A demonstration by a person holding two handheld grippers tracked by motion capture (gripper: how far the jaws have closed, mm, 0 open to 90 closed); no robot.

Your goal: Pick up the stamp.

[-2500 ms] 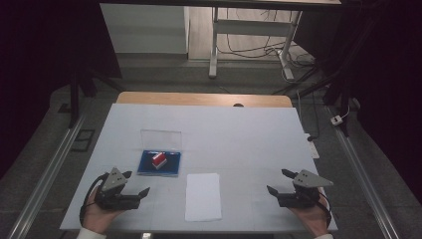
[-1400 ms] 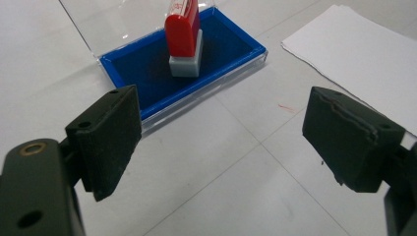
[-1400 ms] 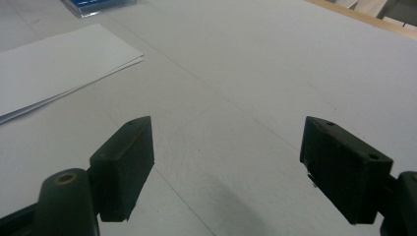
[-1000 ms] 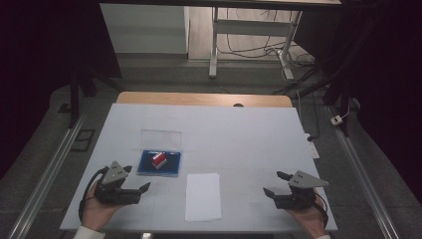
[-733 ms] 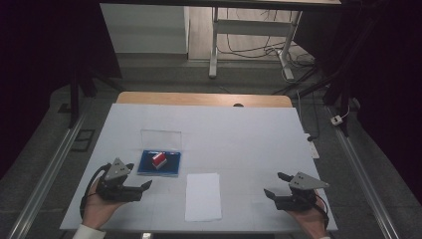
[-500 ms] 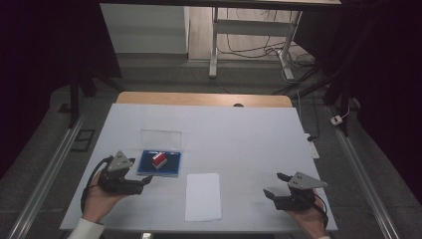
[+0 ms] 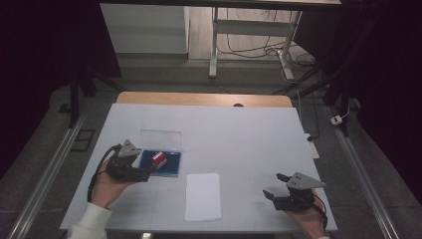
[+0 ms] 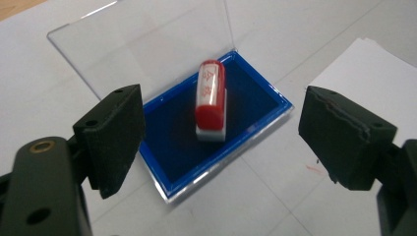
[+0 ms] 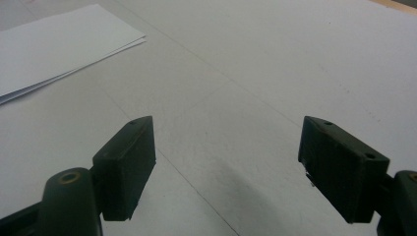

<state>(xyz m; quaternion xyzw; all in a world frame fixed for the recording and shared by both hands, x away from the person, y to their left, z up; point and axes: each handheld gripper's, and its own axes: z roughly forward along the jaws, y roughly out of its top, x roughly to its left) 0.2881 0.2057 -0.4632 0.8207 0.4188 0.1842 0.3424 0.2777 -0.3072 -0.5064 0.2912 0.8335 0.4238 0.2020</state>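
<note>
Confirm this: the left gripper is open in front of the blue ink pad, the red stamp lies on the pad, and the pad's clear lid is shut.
Not quite: the clear lid is open, tilted up behind the blue ink pad, as the left gripper view shows. The rest holds: the left gripper is open in front of the pad, and the red stamp lies on it.

Lab or test room: white-covered bench (image 7: 249, 134), metal floor rails (image 7: 42, 174), loose cables (image 7: 249, 47) under a metal-legged table (image 7: 214, 45), dark surroundings
</note>
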